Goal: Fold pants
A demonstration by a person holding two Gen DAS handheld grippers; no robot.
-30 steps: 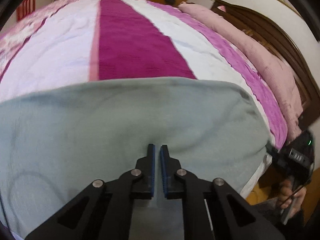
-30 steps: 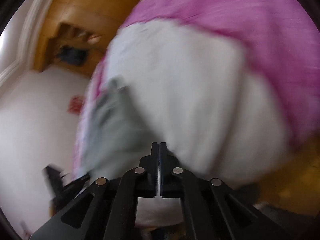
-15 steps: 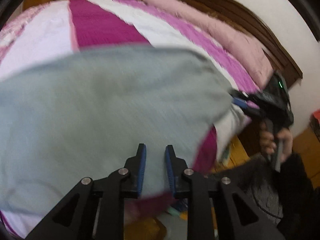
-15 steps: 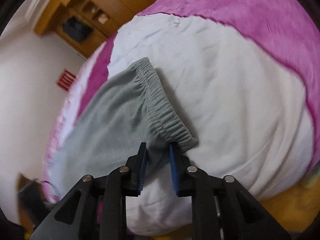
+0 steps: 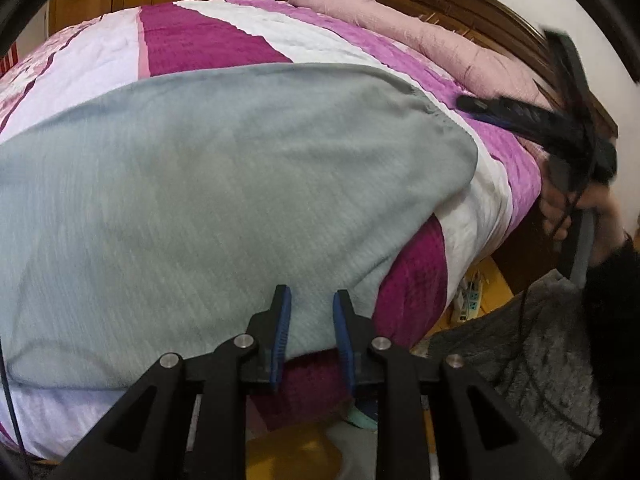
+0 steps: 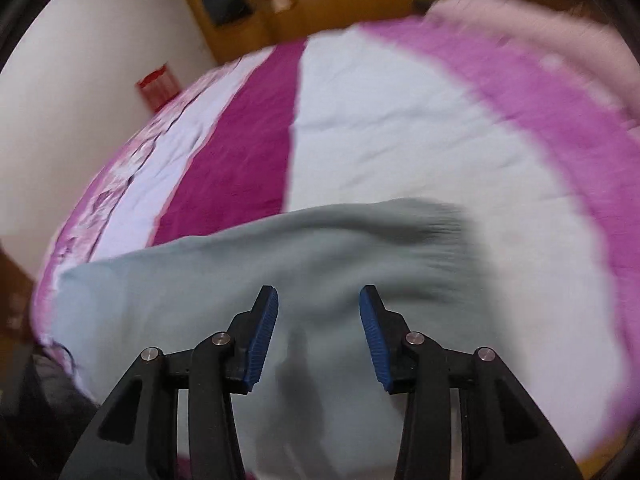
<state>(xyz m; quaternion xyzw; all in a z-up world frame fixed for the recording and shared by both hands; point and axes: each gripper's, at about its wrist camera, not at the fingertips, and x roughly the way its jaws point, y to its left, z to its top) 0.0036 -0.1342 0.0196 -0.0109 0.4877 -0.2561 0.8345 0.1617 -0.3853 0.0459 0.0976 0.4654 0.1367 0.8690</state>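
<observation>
Through the left wrist view your left gripper [image 5: 308, 300] stood partly parted and empty over the near edge of the grey pants [image 5: 208, 200] spread on the striped bedspread [image 5: 200, 36] — through the right, your right gripper [image 6: 319, 300] gaped wide, holding nothing, above that blurred cloth.

soft matt grey knit pants [image 5: 224, 184] on a seemingly quilted cloth bedspread [image 5: 208, 36], glossy wooden headboard [image 5: 452, 8]
</observation>
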